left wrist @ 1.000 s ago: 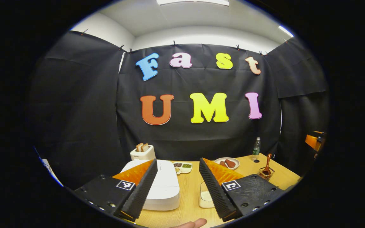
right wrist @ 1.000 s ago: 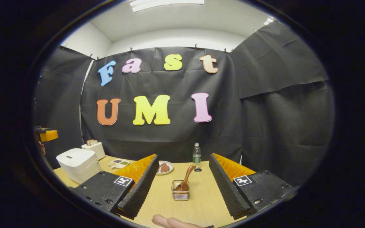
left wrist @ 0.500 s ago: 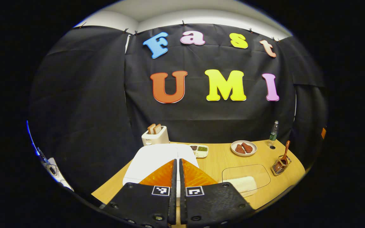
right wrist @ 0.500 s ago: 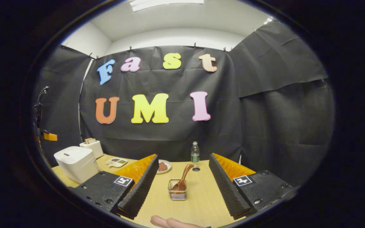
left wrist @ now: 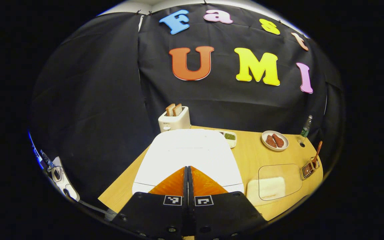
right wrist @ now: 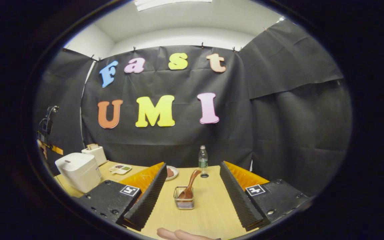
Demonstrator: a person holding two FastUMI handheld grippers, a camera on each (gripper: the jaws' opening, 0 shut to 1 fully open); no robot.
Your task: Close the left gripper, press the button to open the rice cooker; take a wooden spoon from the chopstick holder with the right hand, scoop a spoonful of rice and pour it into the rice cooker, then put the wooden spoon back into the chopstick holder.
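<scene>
Left hand-held gripper (left wrist: pixel 188 170) is pressed fully together with nothing between its fingers, and we see it tilted downward, its tips hovering over the front edge of the rice cooker (left wrist: pixel 187 155); whether they touch the lid we cannot tell. We see the rice cooker as a white, rounded box with its lid down, sitting at the left side of the table (left wrist: pixel 248 156), just in front of a toaster (left wrist: pixel 174 120) with two slices of bread. To its right lies a clear container of rice (left wrist: pixel 272 185).

Our right hand-held gripper (right wrist: pixel 192 185) is spread wide and level, low above the table, pointed at the chopstick holder (right wrist: pixel 184 200), which stands between its fingers but farther ahead. A wooden spoon (right wrist: pixel 189 186) rests in that small wire basket, bowl down, its handle leaning up and to the right, toward a water bottle (right wrist: pixel 203 160). Fingertips of a hand (right wrist: pixel 178 234) show at the bottom edge.
</scene>
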